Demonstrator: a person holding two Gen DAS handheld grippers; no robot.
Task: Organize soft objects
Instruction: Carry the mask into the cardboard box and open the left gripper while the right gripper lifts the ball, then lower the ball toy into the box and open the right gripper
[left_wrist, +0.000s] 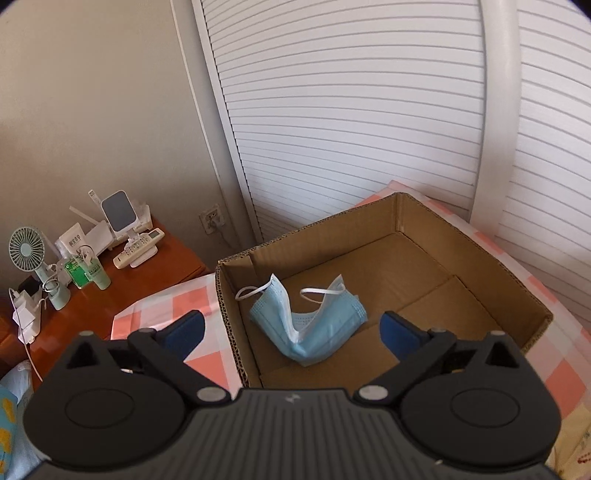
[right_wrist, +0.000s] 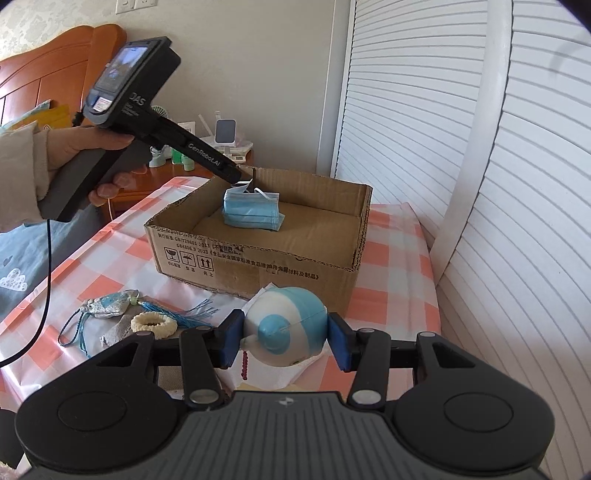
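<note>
A blue face mask (left_wrist: 310, 325) lies crumpled on the floor of an open cardboard box (left_wrist: 480, 258). My left gripper (left_wrist: 291, 332) hangs open above the box's near left corner, empty. In the right wrist view the left gripper (right_wrist: 240, 181) is over the box (right_wrist: 258, 258) just above the mask (right_wrist: 253, 214). My right gripper (right_wrist: 282, 339) is shut on a soft white and blue ball toy (right_wrist: 286, 326), held in front of the box.
The box stands on a pink and white checked cloth (right_wrist: 388, 258). A blue tasselled charm (right_wrist: 110, 304), a cream ring (right_wrist: 153, 325) and a white packet (right_wrist: 273, 373) lie before the box. A wooden nightstand (left_wrist: 122, 291) with a fan and bottles stands left. White louvred doors are behind.
</note>
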